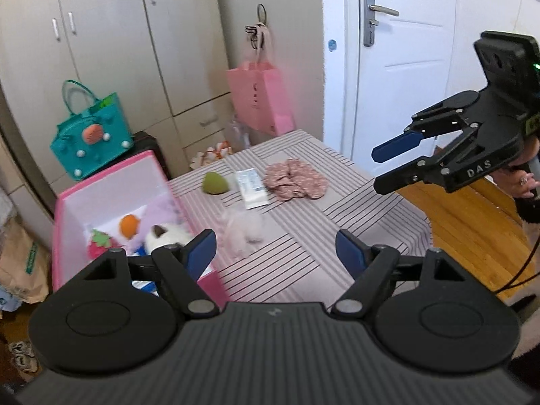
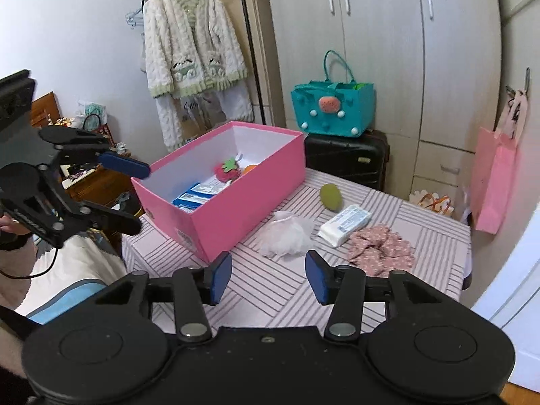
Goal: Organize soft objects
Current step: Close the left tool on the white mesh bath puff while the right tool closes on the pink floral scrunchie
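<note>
A pink box (image 2: pixel 249 202) stands on the striped table (image 2: pixel 435 246); it also shows in the left wrist view (image 1: pixel 111 175). Inside lie a strawberry plush (image 2: pixel 226 169), an orange plush (image 1: pixel 129 224), a white plush (image 1: pixel 167 238) and blue packets (image 2: pixel 197 194). On the table lie a pale pink mesh pouf (image 2: pixel 287 233), a green sponge (image 2: pixel 330 195), a white tissue pack (image 2: pixel 344 224) and a floral scrunchie (image 2: pixel 381 249). My left gripper (image 1: pixel 275 253) is open and empty above the table's near edge. My right gripper (image 2: pixel 268 275) is open and empty, in front of the pouf.
A teal felt bag (image 2: pixel 332 109) sits on a black suitcase (image 2: pixel 347 158) behind the table. A pink paper bag (image 2: pixel 492 182) hangs on the wardrobe. A white door (image 1: pixel 398 67) stands at the right. A knitted cardigan (image 2: pixel 189 44) hangs on the rack.
</note>
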`<move>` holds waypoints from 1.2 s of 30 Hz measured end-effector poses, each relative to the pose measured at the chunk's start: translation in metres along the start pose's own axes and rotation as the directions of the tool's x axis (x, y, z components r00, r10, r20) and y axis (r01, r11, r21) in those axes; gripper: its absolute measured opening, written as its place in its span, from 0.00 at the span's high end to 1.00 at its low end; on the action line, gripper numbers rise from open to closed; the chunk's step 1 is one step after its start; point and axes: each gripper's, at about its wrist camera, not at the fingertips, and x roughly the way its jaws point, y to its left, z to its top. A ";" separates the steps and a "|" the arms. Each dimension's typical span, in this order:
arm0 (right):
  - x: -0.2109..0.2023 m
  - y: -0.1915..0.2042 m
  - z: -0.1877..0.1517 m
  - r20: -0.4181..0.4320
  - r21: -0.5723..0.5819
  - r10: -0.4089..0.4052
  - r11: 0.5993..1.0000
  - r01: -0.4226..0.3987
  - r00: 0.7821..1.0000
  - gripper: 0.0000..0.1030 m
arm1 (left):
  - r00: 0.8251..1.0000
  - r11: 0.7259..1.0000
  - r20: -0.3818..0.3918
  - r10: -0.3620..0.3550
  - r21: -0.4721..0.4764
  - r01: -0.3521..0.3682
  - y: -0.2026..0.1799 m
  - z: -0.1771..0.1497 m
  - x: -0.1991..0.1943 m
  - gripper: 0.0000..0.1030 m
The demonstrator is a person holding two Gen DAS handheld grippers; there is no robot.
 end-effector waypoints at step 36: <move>0.140 -0.144 -0.040 0.123 0.208 -0.150 0.970 0.123 0.981 0.10 | 0.834 0.834 0.028 0.551 -0.045 -0.550 -0.033 -0.017 0.220 0.23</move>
